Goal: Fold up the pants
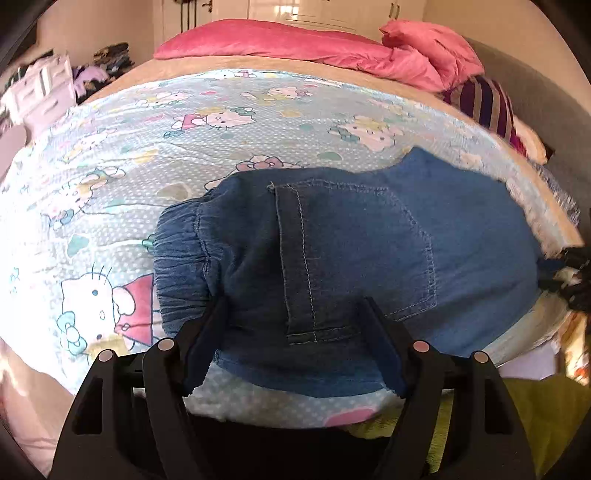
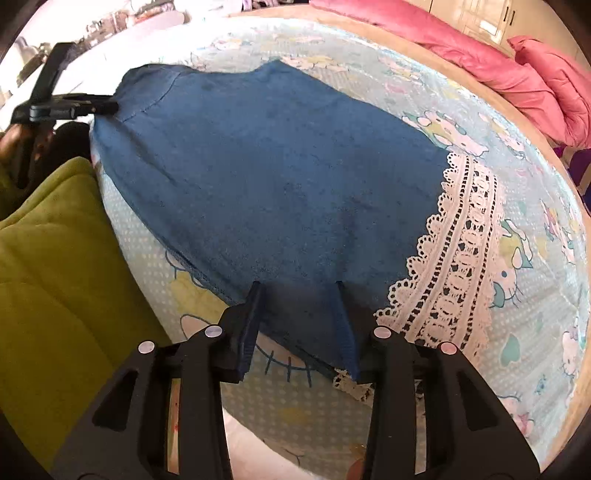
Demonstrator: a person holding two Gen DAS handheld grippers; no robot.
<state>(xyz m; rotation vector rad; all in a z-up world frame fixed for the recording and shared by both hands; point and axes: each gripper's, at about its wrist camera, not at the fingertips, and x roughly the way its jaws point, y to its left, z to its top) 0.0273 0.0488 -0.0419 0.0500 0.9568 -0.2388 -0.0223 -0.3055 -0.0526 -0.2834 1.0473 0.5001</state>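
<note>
A home bedroom: cartoon-print bedsheet [image 1: 184, 147], pink pillows [image 1: 295, 44], wardrobe doors [image 1: 314, 14].

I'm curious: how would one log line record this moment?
item: blue denim pants flat on cartoon-print bedsheet | left tongs: open | right tongs: open
</note>
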